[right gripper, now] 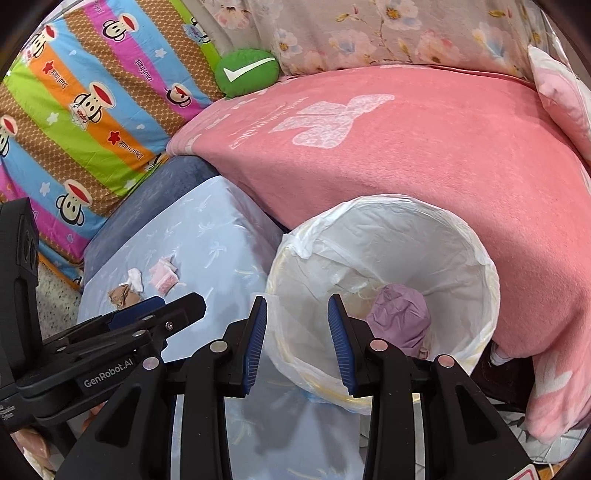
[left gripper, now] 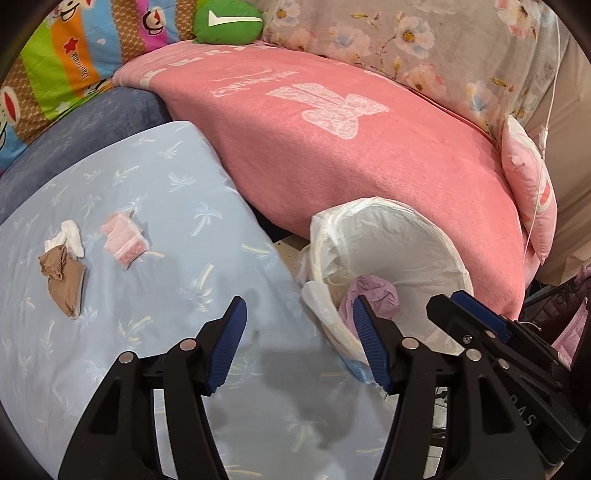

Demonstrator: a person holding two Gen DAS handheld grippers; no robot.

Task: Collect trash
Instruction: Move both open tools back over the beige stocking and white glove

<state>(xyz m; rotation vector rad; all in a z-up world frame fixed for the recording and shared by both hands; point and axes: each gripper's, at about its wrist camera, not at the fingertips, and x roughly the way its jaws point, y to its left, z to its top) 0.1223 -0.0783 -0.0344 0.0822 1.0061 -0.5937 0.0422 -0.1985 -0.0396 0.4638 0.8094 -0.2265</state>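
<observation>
Two grippers are in view, neither holding anything. The left gripper (left gripper: 297, 343) stands with its jaws apart over the light blue cloth (left gripper: 155, 206), nothing between them. The right gripper (right gripper: 297, 341) has its jaws parted a little less, empty, poised over the near rim of the one bin (right gripper: 491, 280), which is lined with a white bag.

Inside the bin lies one crumpled purple wad (right gripper: 400, 319), at about 4 o'clock from the bin's centre in the right wrist view.

Three pieces of trash remain on the blue cloth, at about 9 o'clock in the left wrist view: one brown crumpled wrapper (left gripper: 64, 278), one white tissue (left gripper: 70, 236) touching its top, and one pink packet (left gripper: 123, 240) just beside them toward 3 o'clock.

Behind lie one pink blanket (left gripper: 332, 155) and one green cushion (left gripper: 227, 22) at 12 o'clock
</observation>
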